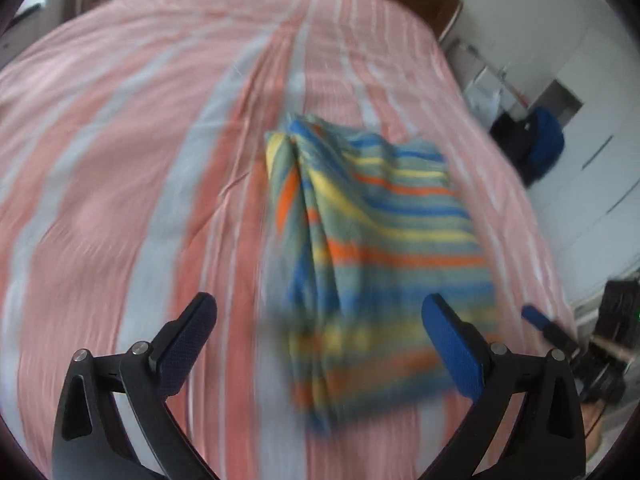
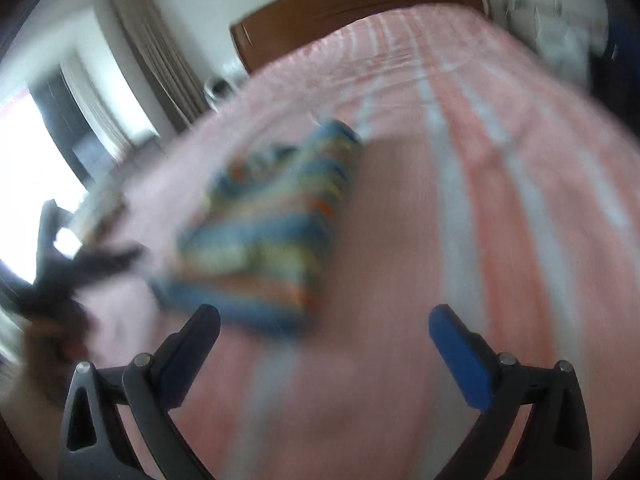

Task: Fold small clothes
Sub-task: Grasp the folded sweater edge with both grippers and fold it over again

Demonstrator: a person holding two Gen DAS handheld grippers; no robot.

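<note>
Left view: striped cloth [image 1: 376, 248] folded on the bed [image 1: 120, 160], stripes sharp; right view blurs it beside a curtain [image 2: 160, 52]. Left tongs [image 1: 320, 320] and right tongs [image 2: 324, 328] gape wide, empty.

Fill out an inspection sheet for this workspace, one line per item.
Surface: bed with pink and white striped sheet, fairly smooth.
Job's things: one striped garment, blue, yellow and orange, folded with bunched creases, lying on the sheet; blurred in both views.
Clutter: nothing seen on the bed.
Grippers: left gripper open, empty; right gripper open, empty, garment ahead of it.
Cables: nothing seen clearly.
Surroundings: wooden headboard, curtain, bright window, dark blue item beside the bed.
</note>
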